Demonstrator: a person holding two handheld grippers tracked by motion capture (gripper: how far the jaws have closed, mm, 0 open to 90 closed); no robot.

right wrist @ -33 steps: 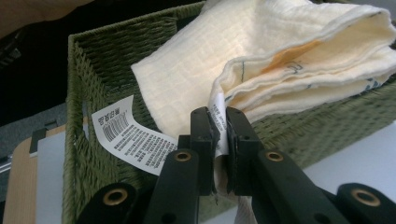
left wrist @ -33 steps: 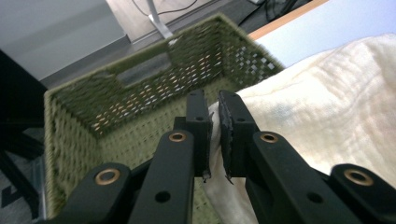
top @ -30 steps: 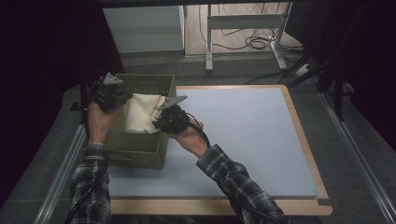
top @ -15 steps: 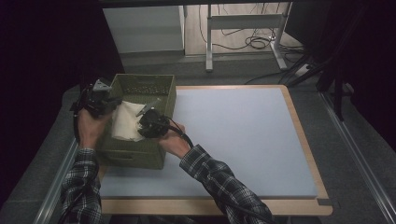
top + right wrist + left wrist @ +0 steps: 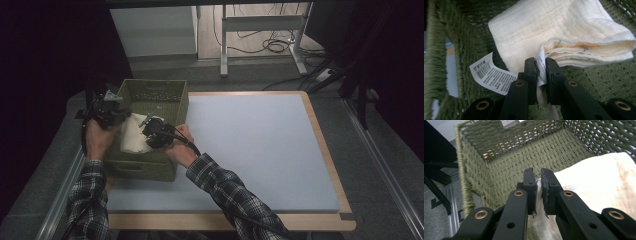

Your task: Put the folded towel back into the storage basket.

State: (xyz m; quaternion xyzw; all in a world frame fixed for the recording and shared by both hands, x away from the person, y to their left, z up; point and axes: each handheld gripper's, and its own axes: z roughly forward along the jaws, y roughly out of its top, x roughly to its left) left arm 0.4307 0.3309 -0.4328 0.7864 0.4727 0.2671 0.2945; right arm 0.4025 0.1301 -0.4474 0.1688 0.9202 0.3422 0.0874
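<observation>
Here the folded cream cloth (image 5: pixel 134 139) lies low inside the green woven basket (image 5: pixel 165 89), and both tools have a pinch of it. In the right gripper view, the cloth (image 5: pixel 564 30) spreads out ahead of the black jaws, with its thick folded edge running off to the right side of the tool. A white label (image 5: pixel 489 74) with small print curls out to the left of those jaws, just beside them. The right gripper (image 5: pixel 148 131) has its jaws pressed together on a corner of the cloth and on a second little tag there. The basket floor (image 5: pixel 599 75) shows under and past the cloth, so the cloth looks almost down.

In the left gripper view, the cloth (image 5: pixel 596 182) lies to the right of the tool, and the jaws are squeezed on its edge. Ahead of the left gripper (image 5: pixel 111 111) is the basket wall (image 5: pixel 506 165), close by.

From above, the two grippers sit near each other over the near half of the basket, with the cloth stretched between them. The long side of the cloth runs from one tool to the other. Both hands look about as close to it. The next move is probably letting go, so the cloth must rest flat first.
</observation>
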